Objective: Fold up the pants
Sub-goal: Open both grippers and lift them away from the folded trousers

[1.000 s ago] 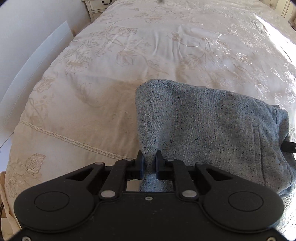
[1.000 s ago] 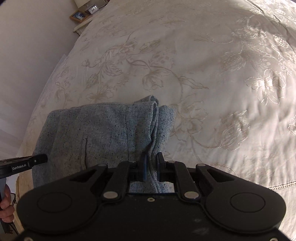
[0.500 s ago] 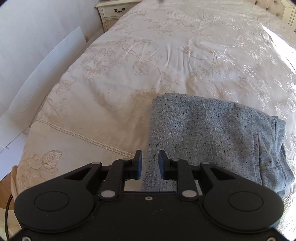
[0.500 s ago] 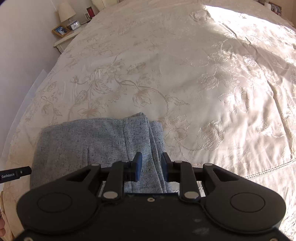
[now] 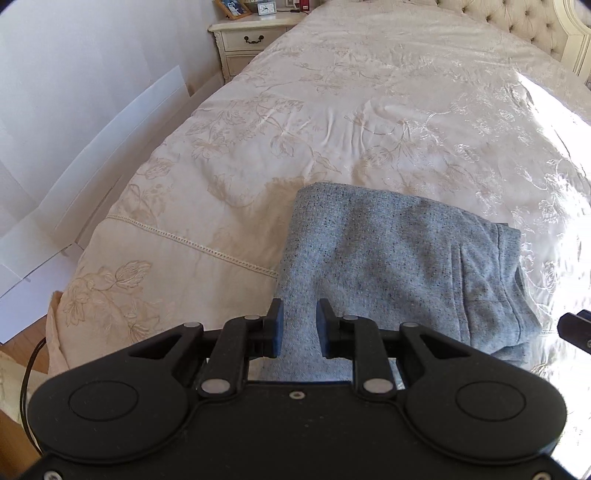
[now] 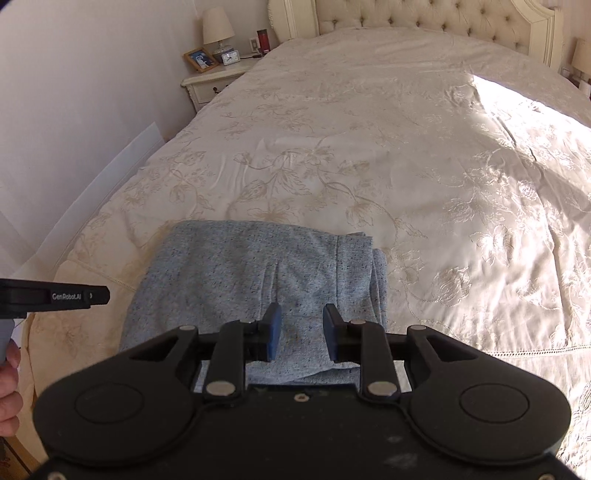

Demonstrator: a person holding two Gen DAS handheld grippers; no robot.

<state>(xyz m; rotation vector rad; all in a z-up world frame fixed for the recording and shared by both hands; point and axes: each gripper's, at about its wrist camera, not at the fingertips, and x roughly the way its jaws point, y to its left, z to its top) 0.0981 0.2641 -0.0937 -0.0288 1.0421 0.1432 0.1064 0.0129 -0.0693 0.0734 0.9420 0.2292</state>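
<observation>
The left gripper hangs over the near edge of the folded pants, jaws parted and gripping nothing. The right gripper is opening its jaws above the pants' other end, nothing pinched. The pants lie flat near the foot of the bed; beyond stand a nightstand and headboard.

— How many pairs of pants were on the bed?
— One folded pair, grey, on one bed.
— And the grippers?
— Two: one left gripper and one right gripper.
— What stood on the nightstand?
— One lamp, one framed photo, one clock. I counted one nightstand there.
</observation>
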